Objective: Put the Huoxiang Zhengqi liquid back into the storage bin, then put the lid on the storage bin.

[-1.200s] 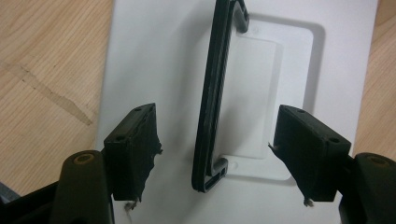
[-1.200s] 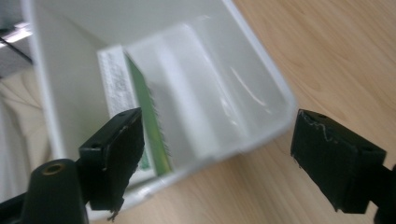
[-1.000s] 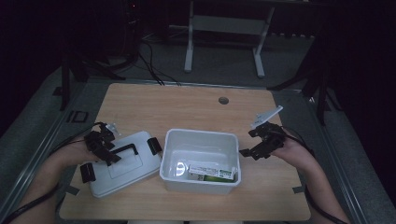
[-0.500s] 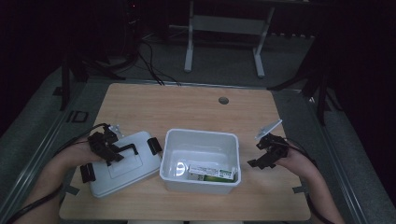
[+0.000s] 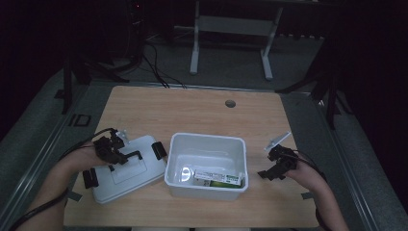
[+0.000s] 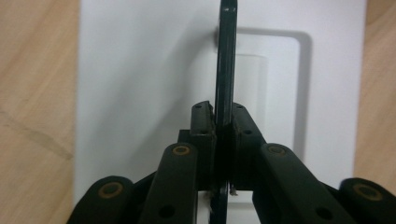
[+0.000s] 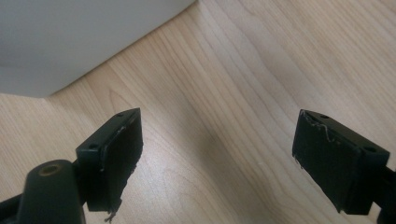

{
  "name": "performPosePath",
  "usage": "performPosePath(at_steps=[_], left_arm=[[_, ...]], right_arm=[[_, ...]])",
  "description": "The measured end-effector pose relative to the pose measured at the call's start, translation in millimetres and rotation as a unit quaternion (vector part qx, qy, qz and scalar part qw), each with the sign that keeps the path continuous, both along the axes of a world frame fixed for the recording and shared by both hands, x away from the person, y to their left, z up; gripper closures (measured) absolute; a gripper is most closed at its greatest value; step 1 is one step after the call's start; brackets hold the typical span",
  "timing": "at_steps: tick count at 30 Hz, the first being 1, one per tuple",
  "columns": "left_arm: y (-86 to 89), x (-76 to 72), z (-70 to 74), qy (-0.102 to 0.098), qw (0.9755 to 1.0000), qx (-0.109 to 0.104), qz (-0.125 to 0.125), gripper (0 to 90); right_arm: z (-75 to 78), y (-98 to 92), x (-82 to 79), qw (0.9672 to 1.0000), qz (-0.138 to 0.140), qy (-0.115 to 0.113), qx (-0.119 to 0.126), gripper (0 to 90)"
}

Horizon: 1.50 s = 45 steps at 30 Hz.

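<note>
Wood tabletop [image 5: 192,110] w/ a white box [image 5: 207,166] in the middle. Lid [image 5: 127,168] lies at 9 o'clock of it. Left gripper [image 6: 223,123] jaws just closed tight on the lid's black handle [image 6: 226,56], forearm low. Right gripper [image 7: 217,154] at 3 o'clock, jaws wide, holding nothing.

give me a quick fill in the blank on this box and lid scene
1. The left hand-held gripper is shut on the lid's black ____.
2. The white lid lies to the ____ of the white box in the high view.
3. The right hand-held gripper has its jaws ____.

Missing words: handle; left; open
</note>
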<state>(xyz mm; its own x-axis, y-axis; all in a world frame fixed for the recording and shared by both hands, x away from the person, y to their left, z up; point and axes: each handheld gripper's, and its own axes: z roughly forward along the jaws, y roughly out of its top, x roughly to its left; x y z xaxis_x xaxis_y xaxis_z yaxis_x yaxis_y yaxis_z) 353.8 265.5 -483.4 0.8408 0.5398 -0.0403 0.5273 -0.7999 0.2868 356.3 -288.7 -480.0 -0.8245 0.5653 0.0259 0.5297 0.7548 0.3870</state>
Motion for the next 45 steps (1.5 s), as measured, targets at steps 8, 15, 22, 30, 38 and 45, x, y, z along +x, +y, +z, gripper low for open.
performPosePath(at_steps=[8,15,22,30,38,45], left_arm=[[2.7,-1.4,5.0,0.005,0.9999,0.008,-0.006,84.0],[9.7,-5.8,22.0,0.001,1.0000,0.000,-0.003,84.1],[17.0,-12.9,46.1,0.001,1.0000,0.001,-0.005,84.0],[25.5,-19.0,75.6,-0.016,0.9999,-0.006,0.001,84.1],[26.8,-24.4,110.6,-0.034,0.9994,-0.009,-0.003,84.1],[16.8,-24.8,129.3,-0.044,0.9990,0.000,-0.013,84.0]], right_arm=[[-4.5,-4.4,-5.4,1.0000,-0.004,-0.005,0.005,15.7],[-4.0,-3.6,-6.9,1.0000,0.000,-0.005,0.006,15.7],[-6.7,-1.5,-7.9,1.0000,-0.001,-0.002,0.010,15.7],[-4.8,-1.4,-7.6,1.0000,-0.001,-0.003,0.009,15.7],[-4.0,-0.3,-7.7,1.0000,0.001,-0.001,0.009,15.7],[-5.3,2.1,-7.7,1.0000,0.003,0.000,0.009,15.7]])
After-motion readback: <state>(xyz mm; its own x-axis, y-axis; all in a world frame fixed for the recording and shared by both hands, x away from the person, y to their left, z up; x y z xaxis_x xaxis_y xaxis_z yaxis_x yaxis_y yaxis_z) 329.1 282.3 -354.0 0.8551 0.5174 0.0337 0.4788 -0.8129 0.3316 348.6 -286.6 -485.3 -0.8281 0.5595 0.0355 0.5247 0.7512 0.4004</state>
